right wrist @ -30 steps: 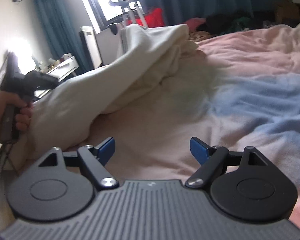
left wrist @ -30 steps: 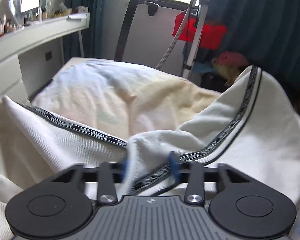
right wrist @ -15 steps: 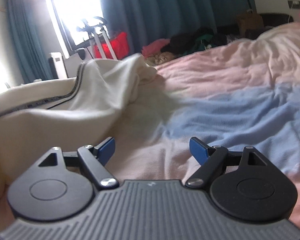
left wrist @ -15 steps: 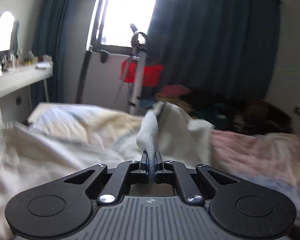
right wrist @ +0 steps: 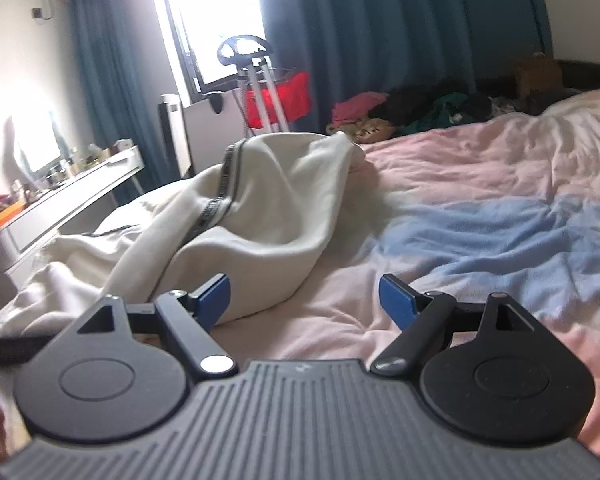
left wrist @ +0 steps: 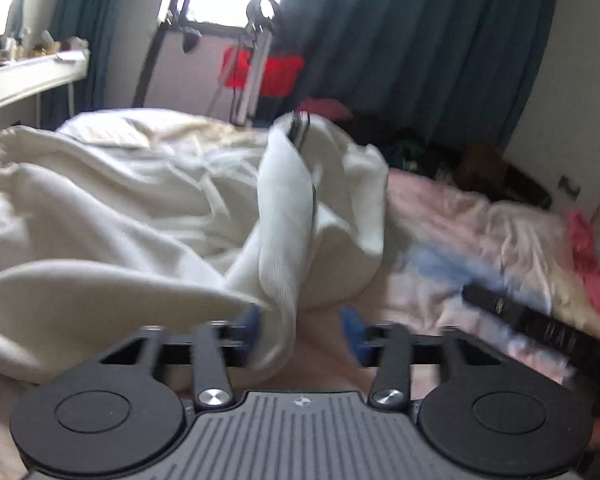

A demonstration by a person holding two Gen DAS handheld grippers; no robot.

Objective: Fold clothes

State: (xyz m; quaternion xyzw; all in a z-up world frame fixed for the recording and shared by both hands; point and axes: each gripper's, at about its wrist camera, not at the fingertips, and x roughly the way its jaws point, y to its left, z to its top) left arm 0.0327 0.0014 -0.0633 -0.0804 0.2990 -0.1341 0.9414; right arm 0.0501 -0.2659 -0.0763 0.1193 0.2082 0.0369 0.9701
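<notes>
Lying heaped on the near left part of the bed (right wrist: 480,184), the cream garment (right wrist: 260,216) rises in a tall loose fold, its dark patterned trim (right wrist: 224,184) running up the ridge of that fold. It is bunched and rumpled, not flat and squared, so by the look of it the folding is not finished; whether this hump is a fold being laid over or cloth only gathered up cannot be settled from the views.

From the left wrist view, the left gripper (left wrist: 300,326) stands with its blue pads apart, and a hanging edge of the garment (left wrist: 284,216) drapes down against the left pad without being pinched. The cloth appears slack there, resting under its own weight, which fits an edge that is loose in the gap and not clamped. That view is blurred, so the contact is hard to judge finely.

The right gripper (right wrist: 304,300) is wide too and holds nothing; it hovers low over the pink and blue bedspread, with the garment's near bulge just beside its left pad. That placing would suit a reach for the cloth's lower edge.

A dark bar (left wrist: 540,328) crosses the right of the left wrist view and carries pale lettering, too smeared to read. The trim's pattern may be lettering as well, but it is too small to make out. No brand can be read anywhere.
</notes>
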